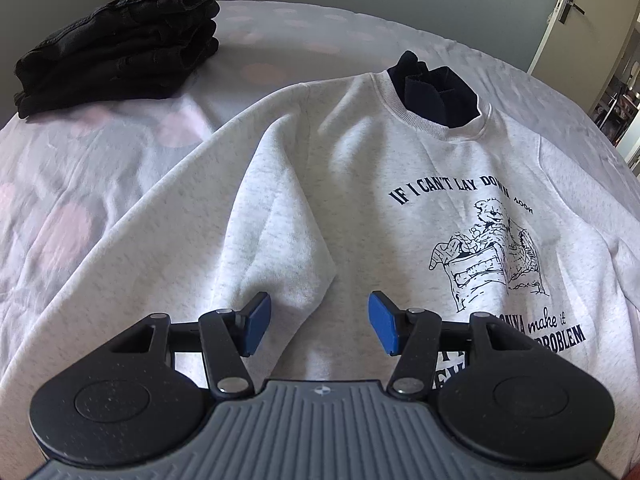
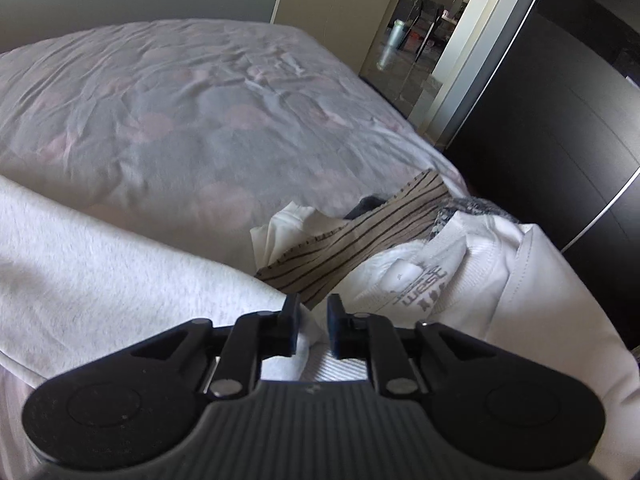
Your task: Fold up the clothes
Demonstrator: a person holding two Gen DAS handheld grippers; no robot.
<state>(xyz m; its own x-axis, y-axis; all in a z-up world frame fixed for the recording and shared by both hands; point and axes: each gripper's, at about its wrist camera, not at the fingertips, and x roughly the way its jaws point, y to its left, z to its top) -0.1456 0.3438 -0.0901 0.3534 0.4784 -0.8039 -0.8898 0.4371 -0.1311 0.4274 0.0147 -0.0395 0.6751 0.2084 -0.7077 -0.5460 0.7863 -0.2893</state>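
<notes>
Grey sweatshirt (image 1: 360,184) face-up on the bed (image 1: 100,168), one sleeve (image 1: 280,216) folded across, left gripper (image 1: 320,330) wide open and empty, right gripper (image 2: 313,330) pinching its cloth edge; black stack (image 1: 120,44) folded, heap (image 2: 380,248) waiting.

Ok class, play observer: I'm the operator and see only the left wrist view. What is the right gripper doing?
Observer: The right gripper has its fingers nearly together on a fold of the grey sweatshirt.
Operator: Anything near it?
Observer: An unfolded pile just beyond, with a striped brown cloth lying over white garments.
Operator: And past the pile?
Observer: A dark wardrobe stands there.
</notes>
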